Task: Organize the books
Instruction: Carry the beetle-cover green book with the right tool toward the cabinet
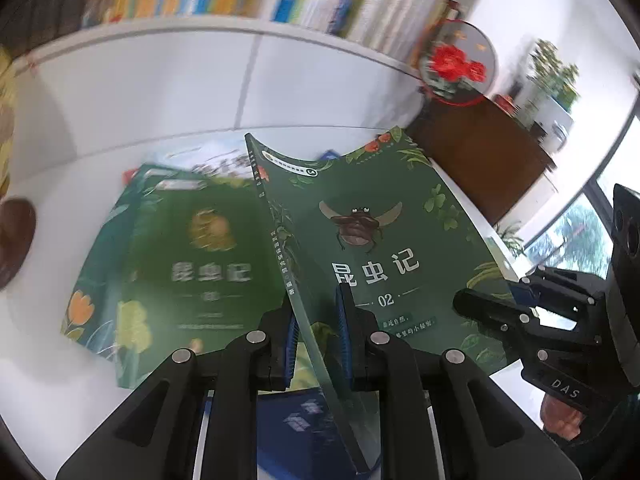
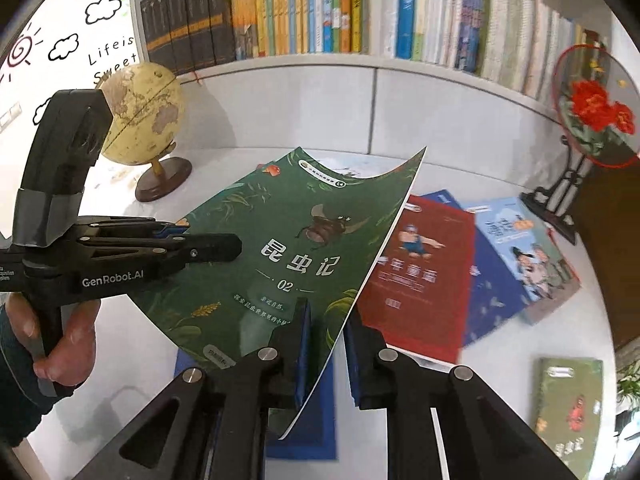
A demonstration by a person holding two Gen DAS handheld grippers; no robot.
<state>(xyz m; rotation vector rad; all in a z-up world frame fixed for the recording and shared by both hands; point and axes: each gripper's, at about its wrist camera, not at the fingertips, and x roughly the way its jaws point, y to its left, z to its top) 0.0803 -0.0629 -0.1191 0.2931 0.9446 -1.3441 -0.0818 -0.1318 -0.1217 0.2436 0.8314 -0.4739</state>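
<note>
Between both grippers, above the white tabletop [image 2: 224, 160], hangs the green book [image 2: 304, 240]: left gripper [image 1: 318, 332] clamped on its spine edge, right gripper [image 2: 326, 344] clamped on its open edge. Lifting evenly should stop the cover bending. Beyond, loose books [image 2: 424, 276] lie flat, and the shelf [image 2: 360, 12] stands behind.

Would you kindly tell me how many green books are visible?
3. The held book, pinched by left gripper and right gripper; a second green book flat beside it; a third green book at far right. Others may lie hidden.
</note>
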